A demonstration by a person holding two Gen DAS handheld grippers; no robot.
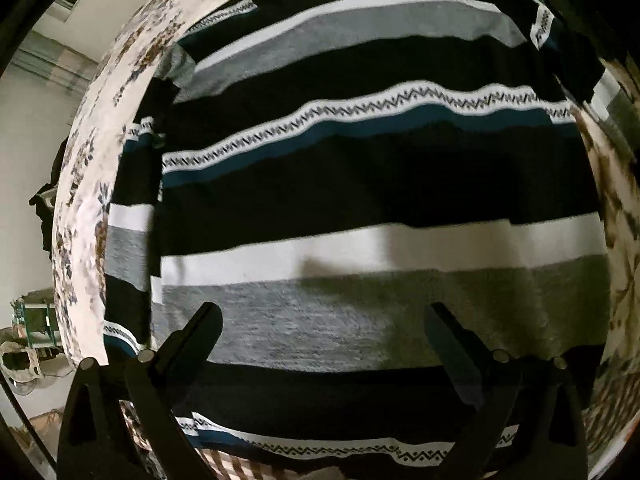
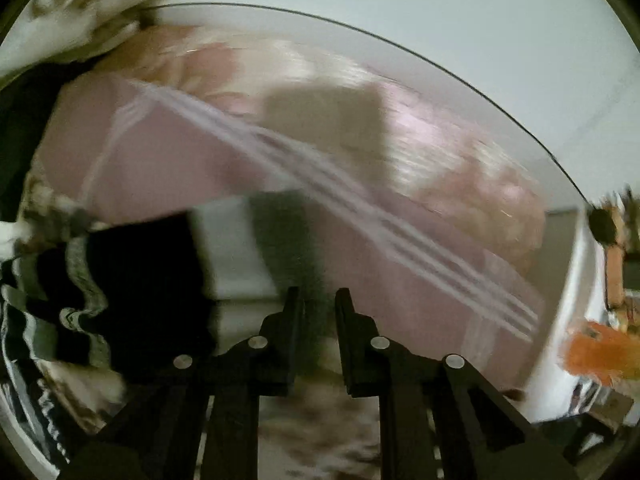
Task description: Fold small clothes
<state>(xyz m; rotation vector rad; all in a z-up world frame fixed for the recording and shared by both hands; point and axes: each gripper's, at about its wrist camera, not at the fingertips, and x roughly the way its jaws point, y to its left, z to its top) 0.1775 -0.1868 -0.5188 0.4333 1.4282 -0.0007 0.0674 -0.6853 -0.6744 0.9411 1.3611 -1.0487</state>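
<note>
two grippers hang over the striped shirt (image 1: 360, 184): left gripper (image 1: 324, 320) spread wide above it, right gripper (image 2: 318, 296) narrow, pinching its grey edge.

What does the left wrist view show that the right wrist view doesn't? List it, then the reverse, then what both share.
Only left wrist: the striped knit garment's whole spread body, the floral bedsheet and the wide-open left gripper.
Only right wrist: a pink cloth with white stripes, an orange object, and the nearly closed right gripper.
Both: the black, white and grey striped knit garment.
</note>
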